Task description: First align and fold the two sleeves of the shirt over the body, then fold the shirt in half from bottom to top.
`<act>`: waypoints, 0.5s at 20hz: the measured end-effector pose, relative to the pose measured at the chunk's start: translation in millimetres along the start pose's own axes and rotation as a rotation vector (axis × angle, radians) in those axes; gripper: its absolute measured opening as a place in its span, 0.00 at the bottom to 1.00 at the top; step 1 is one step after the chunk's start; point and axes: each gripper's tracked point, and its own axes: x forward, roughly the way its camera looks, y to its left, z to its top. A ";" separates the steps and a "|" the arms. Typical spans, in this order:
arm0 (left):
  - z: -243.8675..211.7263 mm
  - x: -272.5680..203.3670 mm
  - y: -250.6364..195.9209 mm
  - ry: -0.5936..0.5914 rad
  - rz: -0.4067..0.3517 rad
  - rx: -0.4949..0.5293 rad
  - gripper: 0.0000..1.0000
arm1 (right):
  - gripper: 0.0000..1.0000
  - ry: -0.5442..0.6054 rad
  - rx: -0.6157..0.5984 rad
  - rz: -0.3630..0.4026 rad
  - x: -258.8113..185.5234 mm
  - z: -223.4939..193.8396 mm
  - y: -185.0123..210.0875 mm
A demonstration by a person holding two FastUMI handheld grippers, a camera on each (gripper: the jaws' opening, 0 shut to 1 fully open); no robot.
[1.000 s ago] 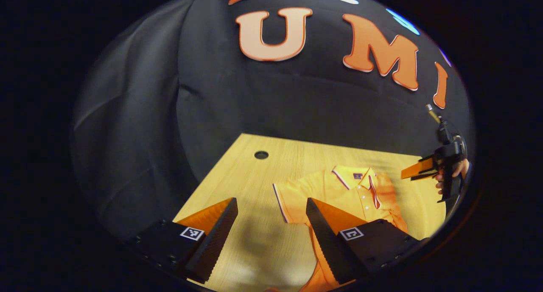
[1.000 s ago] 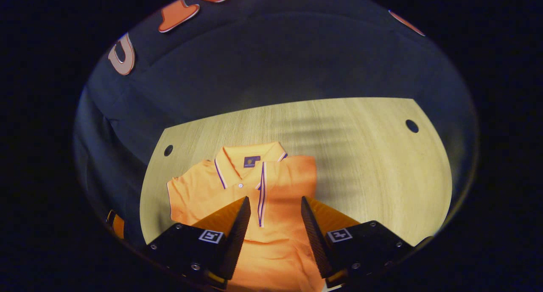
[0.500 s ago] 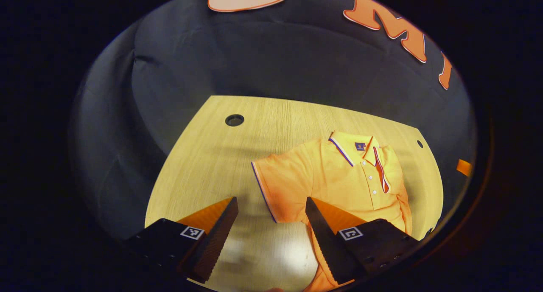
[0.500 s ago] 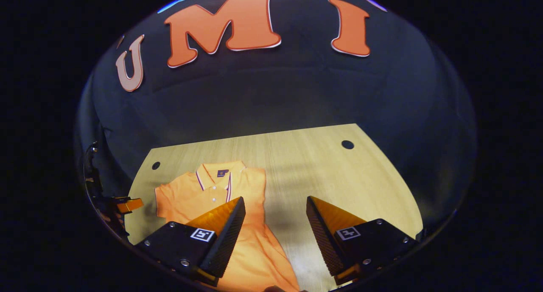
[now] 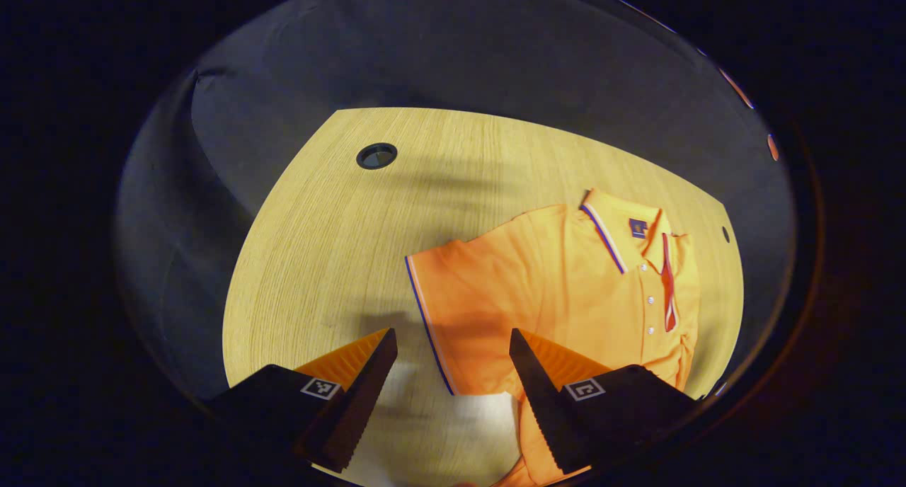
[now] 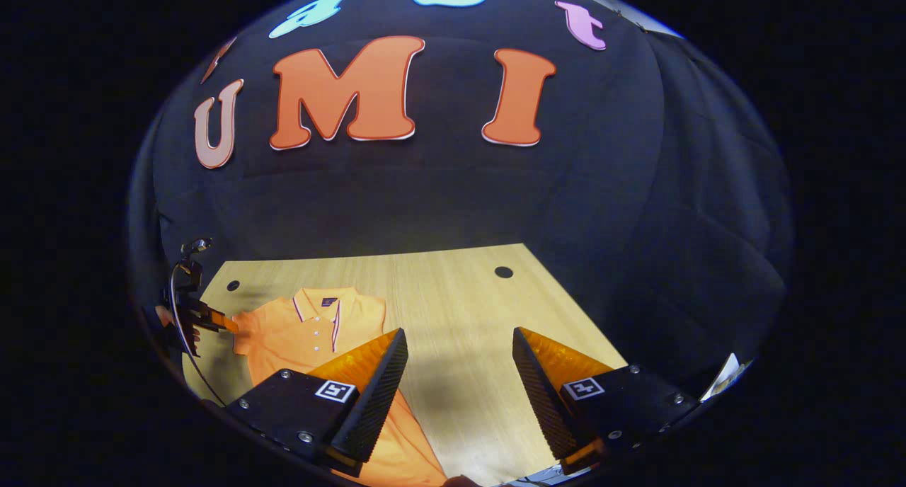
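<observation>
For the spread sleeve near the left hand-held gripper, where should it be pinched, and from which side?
Probably at the sleeve cuff, along its striped hem, coming in from the bare table side. That free edge lies flat past the shirt body, and the open left hand-held gripper already straddles it.

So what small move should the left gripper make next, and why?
Probably lower the left gripper onto the sleeve and close. Its jaws stand open around the striped cuff, and this sleeve lies spread flat on the table, while the polo shirt's other side looks already folded over.
</observation>
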 end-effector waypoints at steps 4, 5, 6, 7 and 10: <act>-3.9 23.8 1.8 0.079 0.023 0.011 0.98 | 0.92 -0.072 -0.007 -0.047 -46.6 28.0 -21.4; -11.9 27.9 3.7 0.124 0.045 0.020 0.93 | 0.92 -0.091 -0.002 -0.061 -58.5 36.0 -26.4; -15.6 28.2 2.6 0.151 0.046 0.030 0.91 | 0.92 -0.104 -0.001 -0.069 -68.4 42.7 -29.9; -4.6 34.5 0.7 0.113 0.037 0.031 0.91 | 0.92 -0.121 -0.002 -0.078 -77.3 48.6 -34.0; -4.4 30.6 -7.6 0.141 0.007 0.074 0.61 | 0.93 -0.169 -0.010 -0.097 -96.5 66.0 -42.6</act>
